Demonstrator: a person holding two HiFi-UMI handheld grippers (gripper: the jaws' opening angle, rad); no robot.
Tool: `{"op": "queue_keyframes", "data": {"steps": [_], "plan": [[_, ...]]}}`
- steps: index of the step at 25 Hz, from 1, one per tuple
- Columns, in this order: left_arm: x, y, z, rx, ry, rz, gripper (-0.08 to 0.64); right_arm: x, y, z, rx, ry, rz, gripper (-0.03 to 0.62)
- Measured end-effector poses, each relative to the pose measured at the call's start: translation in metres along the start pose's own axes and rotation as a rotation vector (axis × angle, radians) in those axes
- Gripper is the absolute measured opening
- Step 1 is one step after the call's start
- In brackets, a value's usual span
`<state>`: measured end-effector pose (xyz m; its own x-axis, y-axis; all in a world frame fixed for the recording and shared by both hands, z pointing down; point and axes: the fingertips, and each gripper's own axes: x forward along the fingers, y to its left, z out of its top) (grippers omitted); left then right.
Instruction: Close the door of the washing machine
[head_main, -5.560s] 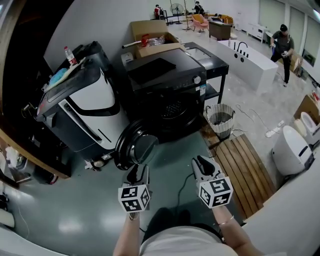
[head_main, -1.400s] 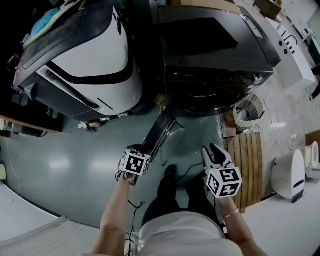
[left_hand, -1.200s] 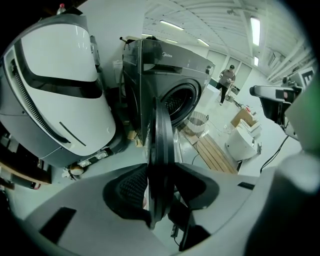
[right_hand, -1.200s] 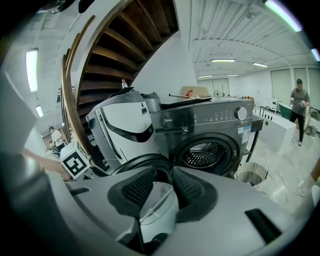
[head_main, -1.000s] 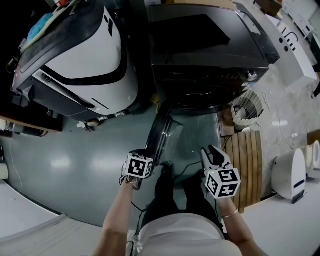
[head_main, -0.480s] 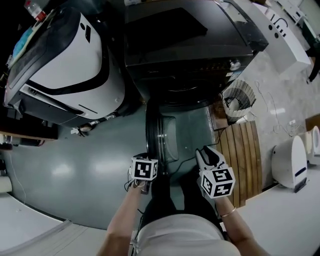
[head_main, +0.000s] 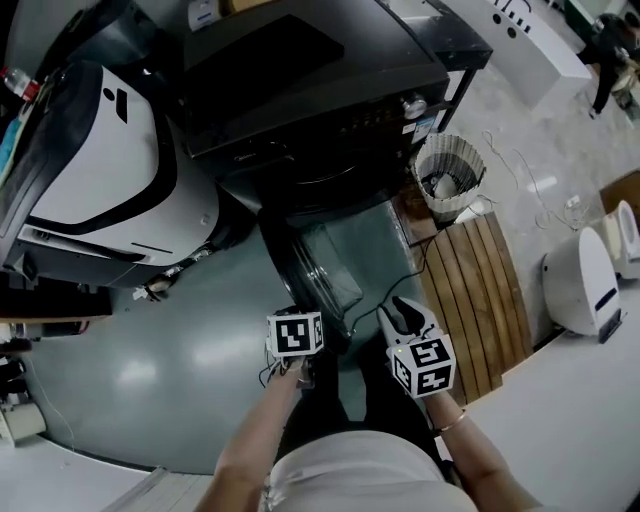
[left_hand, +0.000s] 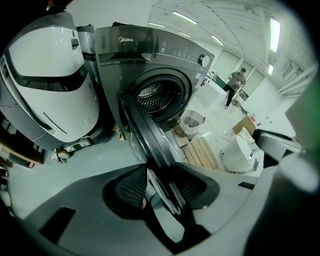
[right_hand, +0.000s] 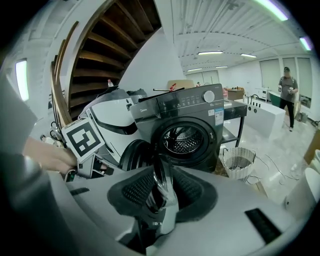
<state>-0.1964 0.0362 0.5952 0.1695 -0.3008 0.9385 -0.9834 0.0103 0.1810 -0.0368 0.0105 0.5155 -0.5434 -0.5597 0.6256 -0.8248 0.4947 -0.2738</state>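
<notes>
The dark front-loading washing machine (head_main: 320, 90) stands at the top of the head view, its drum opening (left_hand: 157, 95) uncovered. Its round door (head_main: 300, 270) juts out edge-on toward me, hinged at the machine's left side. My left gripper (head_main: 300, 345) is at the door's outer end. In the left gripper view the door rim (left_hand: 142, 135) runs in between the pads, and the gripper (left_hand: 162, 187) is shut on it. My right gripper (head_main: 403, 315) hovers to the right of the door, apart from it, fingers slightly parted with nothing held.
A large white and black machine (head_main: 90, 170) stands left of the washer. A wire basket (head_main: 447, 170) and a wooden slat platform (head_main: 470, 290) lie to the right, with a white appliance (head_main: 580, 280) beyond. A cable (head_main: 390, 290) crosses the floor. A person (right_hand: 287, 95) stands far off.
The door has swung from slanting left to pointing straight out and slightly right. My left gripper has gone right with its edge. The right gripper has shifted a little.
</notes>
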Motion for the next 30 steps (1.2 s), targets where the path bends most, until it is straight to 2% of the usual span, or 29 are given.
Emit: {"op": "queue_keyframes", "data": {"steps": [7, 12, 16, 21, 30], "plan": [[0.02, -0.046, 0.024, -0.086, 0.024, 0.008, 0.201, -0.008, -0.023, -0.033, -0.03, 0.039, 0.032, 0.12], [0.032, -0.074, 0.04, -0.143, 0.024, 0.03, 0.204, -0.004, -0.036, -0.062, -0.091, 0.105, 0.075, 0.13], [0.04, -0.092, 0.053, -0.181, 0.016, 0.041, 0.207, 0.007, -0.043, -0.086, -0.168, 0.175, 0.122, 0.137], [0.047, -0.109, 0.067, -0.212, 0.013, 0.059, 0.21, 0.03, -0.058, -0.111, -0.282, 0.264, 0.139, 0.144], [0.055, -0.128, 0.082, -0.257, 0.015, 0.087, 0.215, 0.063, -0.084, -0.122, -0.439, 0.346, 0.133, 0.123]]}}
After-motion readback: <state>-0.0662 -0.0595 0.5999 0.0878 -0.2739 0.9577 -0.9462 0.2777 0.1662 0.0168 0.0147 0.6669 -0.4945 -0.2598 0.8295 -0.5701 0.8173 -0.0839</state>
